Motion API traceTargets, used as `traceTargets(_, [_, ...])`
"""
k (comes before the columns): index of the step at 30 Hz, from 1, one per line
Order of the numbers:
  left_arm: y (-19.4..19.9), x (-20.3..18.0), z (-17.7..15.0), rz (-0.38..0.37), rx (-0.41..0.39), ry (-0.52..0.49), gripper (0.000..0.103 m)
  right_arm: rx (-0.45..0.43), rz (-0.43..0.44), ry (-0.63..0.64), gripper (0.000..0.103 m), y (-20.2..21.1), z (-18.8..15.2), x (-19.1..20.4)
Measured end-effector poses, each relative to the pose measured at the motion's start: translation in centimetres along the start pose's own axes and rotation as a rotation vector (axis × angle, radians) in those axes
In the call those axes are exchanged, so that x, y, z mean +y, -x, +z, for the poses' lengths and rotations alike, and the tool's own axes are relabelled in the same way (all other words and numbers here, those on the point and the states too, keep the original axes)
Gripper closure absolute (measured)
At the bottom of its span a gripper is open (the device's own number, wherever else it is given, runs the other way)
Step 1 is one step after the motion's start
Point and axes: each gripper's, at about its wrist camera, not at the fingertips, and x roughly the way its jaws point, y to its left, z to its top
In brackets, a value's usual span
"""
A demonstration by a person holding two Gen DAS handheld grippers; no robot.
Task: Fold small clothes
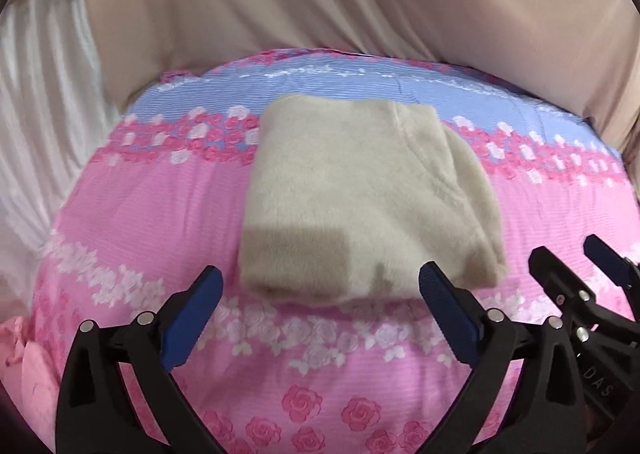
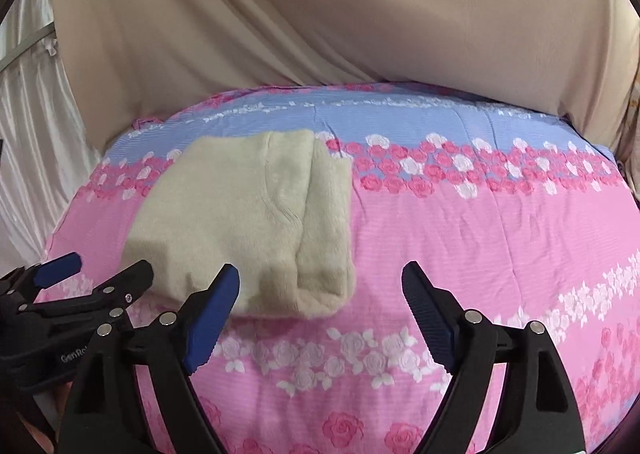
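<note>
A folded beige fleece garment (image 1: 360, 197) lies flat on the pink and blue floral bed cover (image 1: 160, 213). My left gripper (image 1: 320, 286) is open and empty, just in front of the garment's near edge. In the right wrist view the garment (image 2: 248, 221) lies left of centre. My right gripper (image 2: 320, 286) is open and empty, at the garment's near right corner. The right gripper (image 1: 568, 258) shows at the right edge of the left wrist view, and the left gripper (image 2: 100, 266) at the left edge of the right wrist view.
A beige sheet (image 1: 320, 5) hangs behind the bed. White drapes (image 1: 44, 113) hang at the left. A pink cloth (image 1: 24, 366) lies at the bed's near left edge. The bed cover (image 2: 480, 234) stretches bare to the right of the garment.
</note>
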Motion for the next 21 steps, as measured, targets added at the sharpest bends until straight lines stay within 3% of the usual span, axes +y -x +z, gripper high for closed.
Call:
traceTargets(15, [2.2, -1.3, -3.7, 0.083, -0.036, 0.014, 0.007, 0.037, 0.006, 0.006, 0.021, 0.8, -2.8, -1.1])
traceTargets(21, [2.5, -1.2, -4.1, 0.073, -0.033, 0.035, 0.007, 0.036, 0.003, 0.014, 0.021, 1.1, -3.0, -1.0])
